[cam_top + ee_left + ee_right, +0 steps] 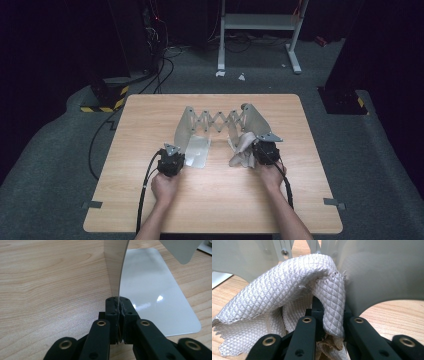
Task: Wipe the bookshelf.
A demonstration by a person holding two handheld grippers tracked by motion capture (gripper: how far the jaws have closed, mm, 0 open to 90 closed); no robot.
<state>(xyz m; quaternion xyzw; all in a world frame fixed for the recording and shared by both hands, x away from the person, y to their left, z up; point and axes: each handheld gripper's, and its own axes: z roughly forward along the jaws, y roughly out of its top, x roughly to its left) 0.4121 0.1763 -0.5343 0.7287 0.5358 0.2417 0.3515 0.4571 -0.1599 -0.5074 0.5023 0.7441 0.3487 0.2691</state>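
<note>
On the table (150, 200) stood an expandable rack (218, 121), two grey L-shaped end plates joined by a scissor lattice, and the work in hand looked like wiping it down. The left gripper (171, 161) had its jaws pressed together on the near edge of the left upright plate (115, 267), the thin sheet pinched right between the tips in the left gripper view; that hold most likely served to steady the rack so it would not slide or fold while the other side was rubbed. The plate's flat foot (160, 292) lay on the wood just beside the jaws, glossy and bare. The right gripper (264, 151) was clamped on a cloth (274, 295), a pale quilted rag bunched over and around the jaws, with loose folds hanging down to the table on one side. The cloth was held up against the right end plate (384, 272), touching or very nearly touching its face, which suited a wiping stroke: the padding sat between the jaws and the metal. In the high view, both hands came in from the near edge, one at each end of the rack, so the steadying grip and the wiping grip stood well apart, the lattice (215, 119) stretched open between them.
</note>
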